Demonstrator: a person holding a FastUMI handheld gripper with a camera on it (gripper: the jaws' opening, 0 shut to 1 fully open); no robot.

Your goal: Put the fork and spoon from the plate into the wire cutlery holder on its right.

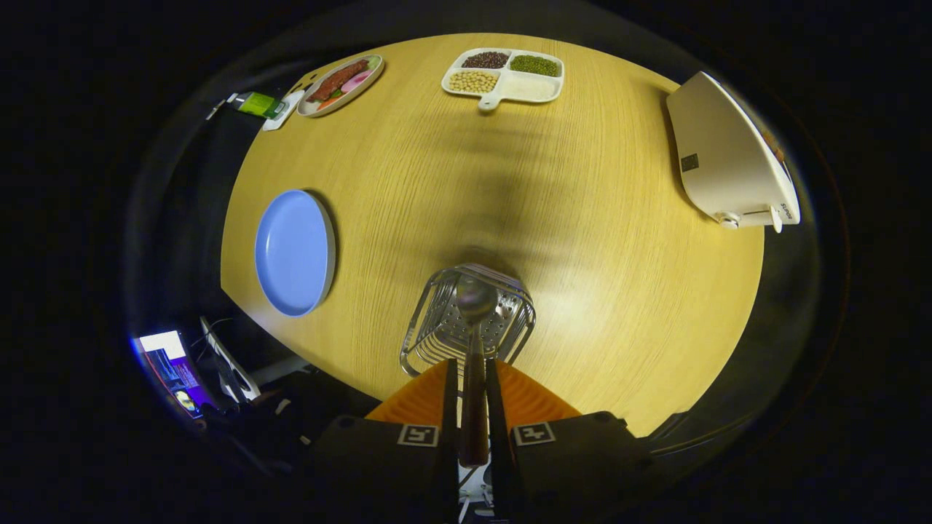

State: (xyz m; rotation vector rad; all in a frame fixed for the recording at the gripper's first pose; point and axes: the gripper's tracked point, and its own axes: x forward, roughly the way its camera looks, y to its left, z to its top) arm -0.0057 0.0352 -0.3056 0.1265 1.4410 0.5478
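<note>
1. Gripper [472, 378] clamped on spoon [474, 342] handle, both fingers pressing; bowl end hangs over wire cutlery holder [466, 320] mouth.
2. Plate [293, 251] lies left, bare; fork unseen.
3. Step: depositing spoon. Next, judged: lower it into holder, then part fingers.

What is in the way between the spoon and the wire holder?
Nothing that I can see. The gripper is shut on the spoon, whose bowl hangs right over the open top of the wire cutlery holder. The blue plate lies off to the side.
</note>
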